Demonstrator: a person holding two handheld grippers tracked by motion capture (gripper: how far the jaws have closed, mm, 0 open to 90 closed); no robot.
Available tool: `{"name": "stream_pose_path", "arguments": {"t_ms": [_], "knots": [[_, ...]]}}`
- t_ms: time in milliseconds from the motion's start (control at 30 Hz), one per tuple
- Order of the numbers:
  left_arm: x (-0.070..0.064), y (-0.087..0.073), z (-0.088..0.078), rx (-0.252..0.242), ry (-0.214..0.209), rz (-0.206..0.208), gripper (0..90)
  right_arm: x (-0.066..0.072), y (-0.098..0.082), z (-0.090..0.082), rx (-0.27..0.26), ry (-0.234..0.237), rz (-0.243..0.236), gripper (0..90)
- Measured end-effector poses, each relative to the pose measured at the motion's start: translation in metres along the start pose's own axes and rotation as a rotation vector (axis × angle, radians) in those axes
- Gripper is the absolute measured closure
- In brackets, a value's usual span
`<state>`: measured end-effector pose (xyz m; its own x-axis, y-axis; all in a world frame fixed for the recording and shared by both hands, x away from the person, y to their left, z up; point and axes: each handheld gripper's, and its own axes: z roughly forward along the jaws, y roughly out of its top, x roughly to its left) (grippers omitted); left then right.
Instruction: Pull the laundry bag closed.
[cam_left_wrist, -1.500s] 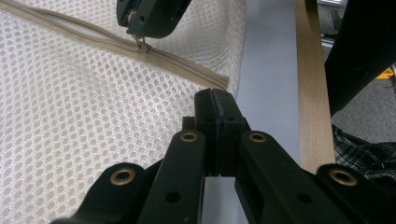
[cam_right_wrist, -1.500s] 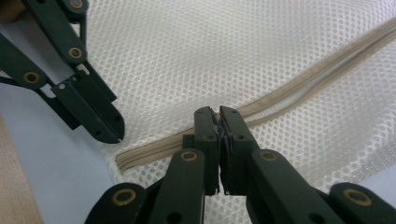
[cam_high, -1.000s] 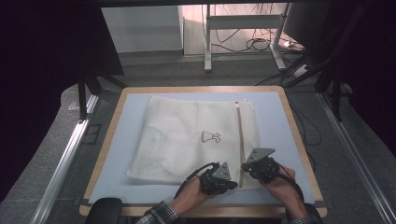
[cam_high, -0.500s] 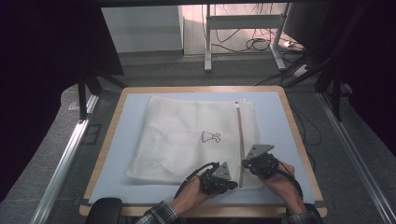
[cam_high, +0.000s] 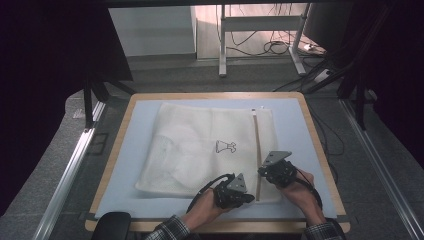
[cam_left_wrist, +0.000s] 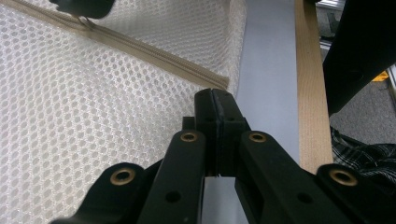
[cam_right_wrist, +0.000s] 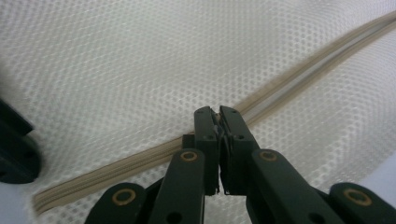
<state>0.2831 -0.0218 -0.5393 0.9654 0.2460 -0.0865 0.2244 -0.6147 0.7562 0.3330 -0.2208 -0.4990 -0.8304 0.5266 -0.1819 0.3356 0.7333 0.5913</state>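
Note:
A white mesh bag with a small black dress print lies flat on the blue-grey mat. A beige zipper runs along the bag's right side. My right gripper is on that zipper, its jaws shut on the small metal zipper pull. My left gripper is at the near end of the zipper, with the right gripper farther along it. Its jaws are pressed together on the bag's edge, just short of where the zipper ends.
The mat lies on a table with a wooden rim. Metal rails run along both sides of the table, and a desk frame with cables stands on the floor beyond. A plaid sleeve shows at the near edge.
My right gripper has crept slightly away from me along the zipper. The left gripper has stayed in place.

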Motion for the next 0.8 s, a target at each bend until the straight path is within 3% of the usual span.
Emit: {"name": "stream_pose_path", "arguments": {"t_ms": [800], "knots": [[0.000,0.000,0.000,-0.007,-0.004,-0.010,89.8,-0.023,0.008,0.010,-0.005,-0.042,-0.001,85.7]]}}
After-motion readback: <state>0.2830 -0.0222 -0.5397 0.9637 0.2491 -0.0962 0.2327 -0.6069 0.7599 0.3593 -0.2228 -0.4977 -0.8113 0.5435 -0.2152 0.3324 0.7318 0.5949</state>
